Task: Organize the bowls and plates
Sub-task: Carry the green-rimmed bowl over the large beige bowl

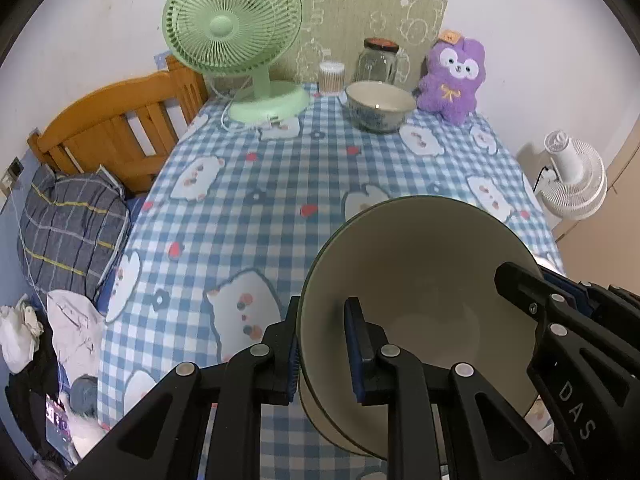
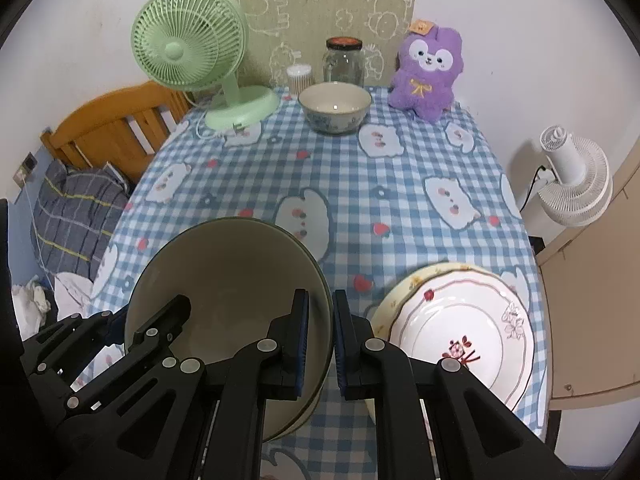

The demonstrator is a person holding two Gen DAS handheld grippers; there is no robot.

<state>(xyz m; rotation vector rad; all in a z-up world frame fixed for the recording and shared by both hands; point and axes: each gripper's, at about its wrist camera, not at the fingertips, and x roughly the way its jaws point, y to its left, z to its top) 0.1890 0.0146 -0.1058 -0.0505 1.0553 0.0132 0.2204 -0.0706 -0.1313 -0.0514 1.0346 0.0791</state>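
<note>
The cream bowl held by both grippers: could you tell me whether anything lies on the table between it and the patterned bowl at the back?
Nothing visible does. Between the cream bowl and the patterned bowl lies only bare checked tablecloth; the plates sit off to the right.

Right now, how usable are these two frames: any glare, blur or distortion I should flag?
Left wrist view: strong fisheye bending, dark corners; the held bowl looks sharp, its inside shaded, and a small glint sits in the far bowl. Right wrist view: same bending; the plate is bright but its pattern reads; the table is evenly lit, with no obvious motion blur.
</note>
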